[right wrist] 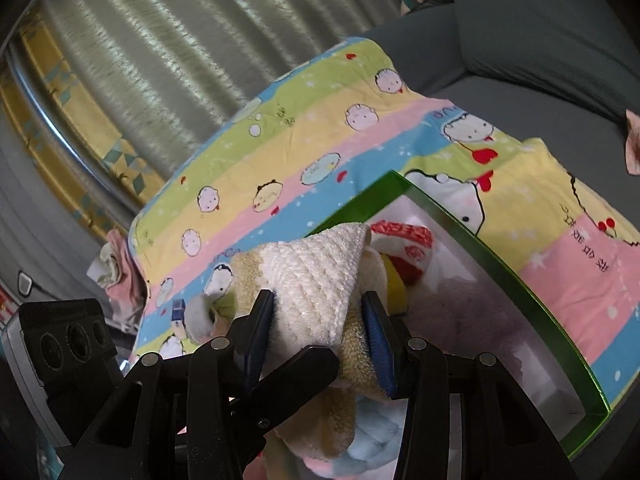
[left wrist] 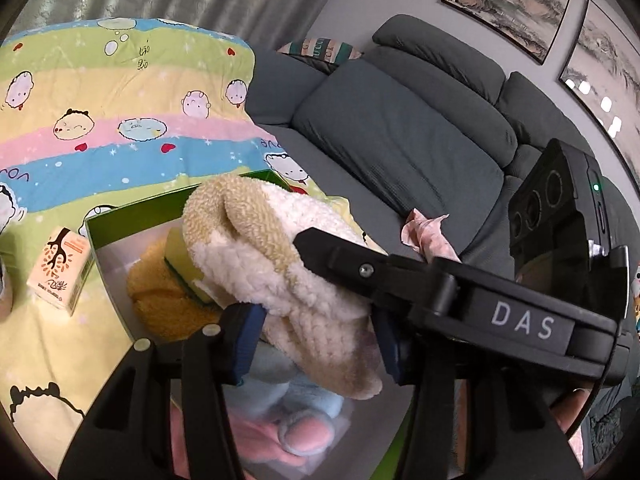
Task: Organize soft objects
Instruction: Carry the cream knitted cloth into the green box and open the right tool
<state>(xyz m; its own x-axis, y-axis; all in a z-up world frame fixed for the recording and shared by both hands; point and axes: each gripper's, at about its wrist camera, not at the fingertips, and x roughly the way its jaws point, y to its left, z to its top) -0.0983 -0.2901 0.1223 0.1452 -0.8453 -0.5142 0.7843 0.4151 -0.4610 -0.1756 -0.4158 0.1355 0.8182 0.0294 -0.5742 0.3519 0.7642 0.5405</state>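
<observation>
A fluffy cream and tan towel hangs between both grippers above a green box with a white inside. My left gripper is shut on the towel's lower fold, its blue pads pressing the pile. The right gripper's black finger crosses in from the right onto the same towel. In the right wrist view my right gripper is shut on the towel, over the green box. Inside the box lie a yellow fluffy cloth, a yellow-green sponge and blue and pink plush pieces.
The box stands on a cartoon-print sheet beside a small peach carton. A grey sofa with a crumpled pink cloth lies to the right. A red and white packet is in the box; curtains hang behind.
</observation>
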